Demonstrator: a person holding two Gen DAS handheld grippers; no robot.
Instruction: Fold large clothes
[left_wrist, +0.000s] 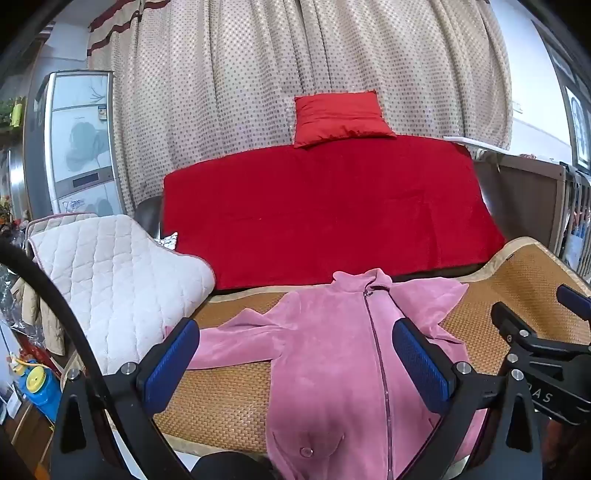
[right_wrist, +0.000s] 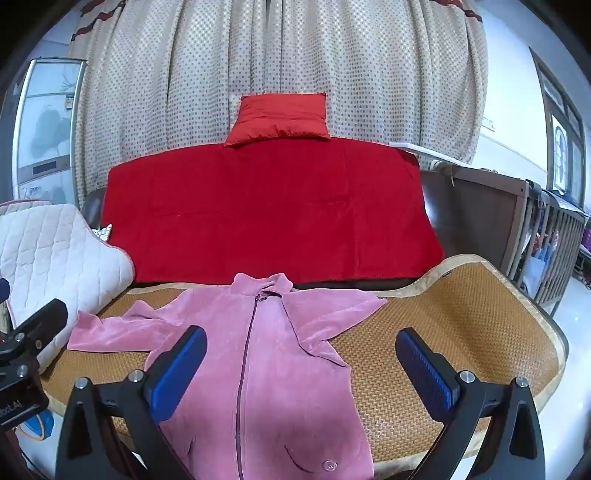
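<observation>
A pink zip-up fleece jacket (left_wrist: 332, 354) lies face up and zipped on a woven bamboo mat (left_wrist: 229, 398), collar at the far edge, both sleeves spread sideways. It also shows in the right wrist view (right_wrist: 269, 354) on the mat (right_wrist: 443, 332). My left gripper (left_wrist: 295, 365) is open and empty, hovering above the jacket's left half. My right gripper (right_wrist: 301, 369) is open and empty above the jacket's right half; its body shows at the right of the left wrist view (left_wrist: 535, 350).
A red blanket (left_wrist: 325, 210) with a red cushion (left_wrist: 340, 118) covers the sofa behind the mat. A white quilted pad (left_wrist: 114, 280) lies at the left. A wooden crib rail (right_wrist: 546, 229) stands at the right. Dotted curtains (right_wrist: 280, 66) hang behind.
</observation>
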